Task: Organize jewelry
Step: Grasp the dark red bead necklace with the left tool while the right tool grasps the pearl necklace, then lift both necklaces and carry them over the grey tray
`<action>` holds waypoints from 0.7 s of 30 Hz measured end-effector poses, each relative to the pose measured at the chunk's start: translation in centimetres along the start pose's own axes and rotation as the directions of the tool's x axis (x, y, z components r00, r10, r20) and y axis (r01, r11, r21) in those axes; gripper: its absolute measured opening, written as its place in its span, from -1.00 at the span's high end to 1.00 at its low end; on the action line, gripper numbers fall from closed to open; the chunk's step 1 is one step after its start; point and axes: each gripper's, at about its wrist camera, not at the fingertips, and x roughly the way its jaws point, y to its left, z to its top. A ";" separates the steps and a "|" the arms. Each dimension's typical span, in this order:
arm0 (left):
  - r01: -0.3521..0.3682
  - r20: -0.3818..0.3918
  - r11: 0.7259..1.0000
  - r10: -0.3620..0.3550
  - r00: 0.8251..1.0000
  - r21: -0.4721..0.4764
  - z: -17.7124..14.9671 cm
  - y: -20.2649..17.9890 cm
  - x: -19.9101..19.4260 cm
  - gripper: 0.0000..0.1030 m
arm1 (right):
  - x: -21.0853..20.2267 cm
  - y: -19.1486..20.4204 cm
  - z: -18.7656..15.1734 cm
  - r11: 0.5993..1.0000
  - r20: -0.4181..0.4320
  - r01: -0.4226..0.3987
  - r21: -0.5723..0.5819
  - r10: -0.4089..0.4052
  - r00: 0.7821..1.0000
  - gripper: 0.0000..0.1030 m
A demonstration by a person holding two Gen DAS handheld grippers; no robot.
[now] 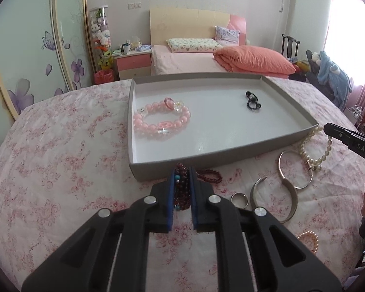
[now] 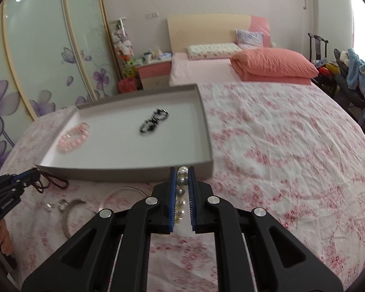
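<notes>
The left gripper (image 1: 182, 170) has its blue-padded fingers (image 1: 172, 189) closed to a narrow gap on a dark red bead bracelet (image 1: 182, 189), clamped just in front of the near wall of the grey tray (image 1: 231, 155); a loop of the bracelet trails onto the floral bedspread (image 1: 60, 158). Inside the tray, a pink bead bracelet (image 1: 161, 119) lies at left and a black bead bracelet (image 1: 252, 100) at right, well apart. Right of the left gripper, on the bedspread, lie a silver ring (image 1: 239, 199), an open silver cuff (image 1: 279, 194) and a silver bangle (image 1: 295, 169). The right gripper (image 2: 182, 170) is closed to a narrow gap on a pearl strand (image 2: 181, 194), directly before the tray's near right corner.
</notes>
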 end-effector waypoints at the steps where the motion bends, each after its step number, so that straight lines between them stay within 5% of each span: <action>1: 0.002 0.008 1.000 -0.002 1.000 -0.004 0.0 0.0 -0.2 0.77 | -0.1 0.2 0.1 1.000 0.008 -0.006 0.000 0.006 1.000 0.80; 21: 0.042 0.103 0.998 -0.038 0.994 -0.037 0.8 -0.1 -3.2 0.77 | -2.9 2.6 0.9 0.995 0.108 -0.099 -0.024 0.101 0.989 0.80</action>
